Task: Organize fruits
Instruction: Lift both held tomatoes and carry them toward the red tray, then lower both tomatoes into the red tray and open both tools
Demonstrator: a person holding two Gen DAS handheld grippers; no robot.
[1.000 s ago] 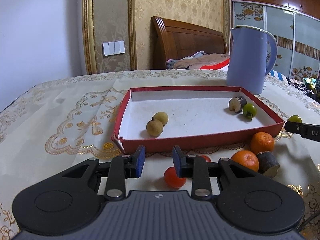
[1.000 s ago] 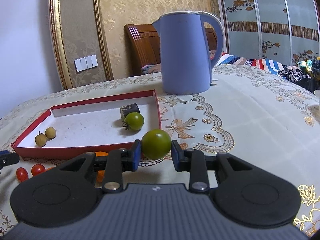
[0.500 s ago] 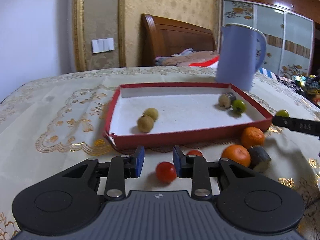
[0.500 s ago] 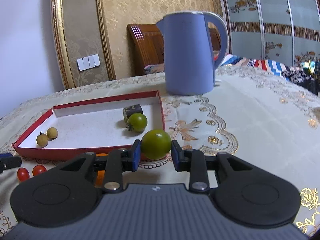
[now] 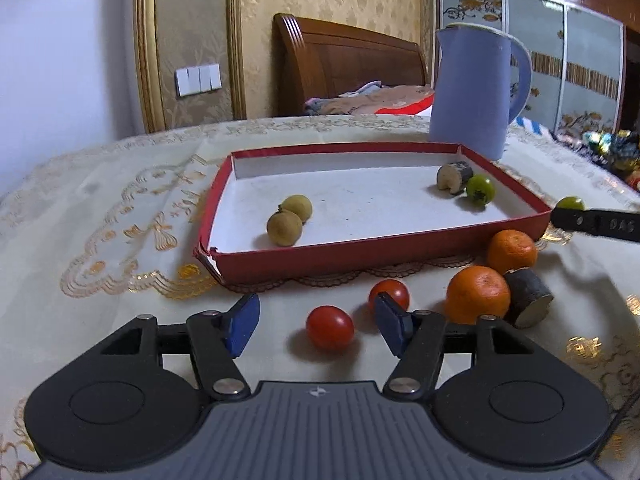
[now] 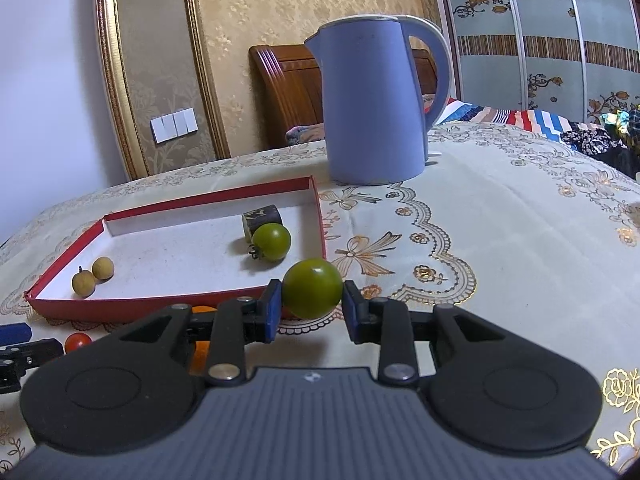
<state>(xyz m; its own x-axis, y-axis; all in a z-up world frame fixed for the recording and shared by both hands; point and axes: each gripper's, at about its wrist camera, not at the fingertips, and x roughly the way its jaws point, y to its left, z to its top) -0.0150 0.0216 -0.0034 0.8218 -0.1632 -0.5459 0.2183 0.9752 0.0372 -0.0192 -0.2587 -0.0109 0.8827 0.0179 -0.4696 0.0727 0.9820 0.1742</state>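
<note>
Left gripper (image 5: 316,326): jaws opening, nothing clamped; near red cherry tomato (image 5: 330,327) on tablecloth (image 5: 100,312) lies in gap between blue pads, touching neither, long axis crosswise to fingers. Second red cherry tomato (image 5: 390,295) just beyond right pad, possibly touching it. Left hand nearer than right. Right gripper (image 6: 308,307): clamped on green tomato (image 6: 313,288), held just short of near wall of red tray (image 6: 152,304)
</note>
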